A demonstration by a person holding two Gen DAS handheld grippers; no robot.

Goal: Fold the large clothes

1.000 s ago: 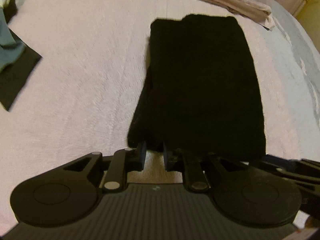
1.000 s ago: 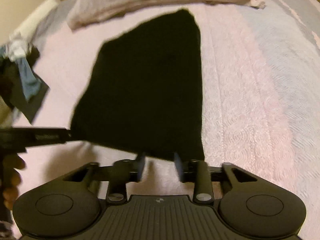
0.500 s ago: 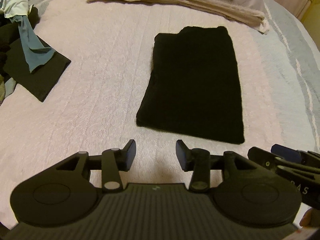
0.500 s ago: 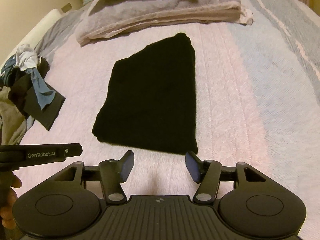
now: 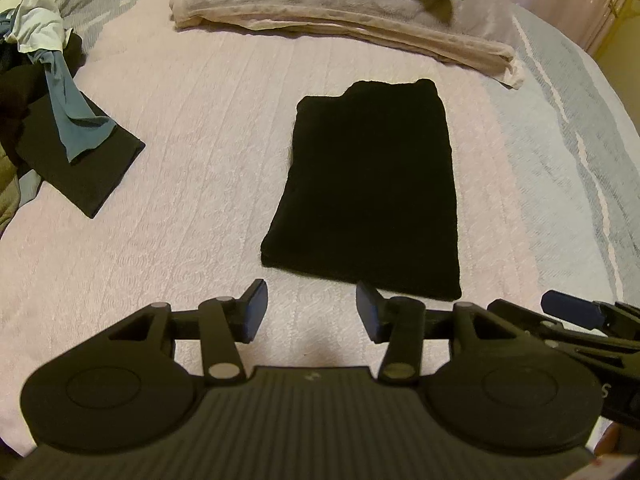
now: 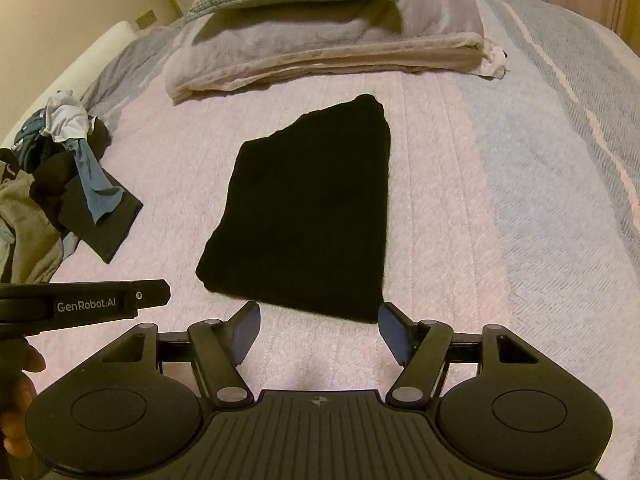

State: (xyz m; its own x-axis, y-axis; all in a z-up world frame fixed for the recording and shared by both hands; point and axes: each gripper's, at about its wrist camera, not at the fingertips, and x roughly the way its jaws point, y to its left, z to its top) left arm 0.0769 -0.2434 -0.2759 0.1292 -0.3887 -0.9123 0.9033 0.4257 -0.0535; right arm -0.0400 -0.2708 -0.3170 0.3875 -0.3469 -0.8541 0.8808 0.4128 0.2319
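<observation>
Both pairs of fingers are spreading with nothing between them: the left gripper (image 5: 307, 310) and the right gripper (image 6: 318, 330) have let go of the black garment (image 5: 370, 188) and lifted clear of its near edge. It now lies folded into a neat rectangle in the middle of the bed (image 5: 200, 128). That fold looks finished; the heap of unfolded clothes (image 6: 60, 200) at the left likely supplies the next piece.
</observation>
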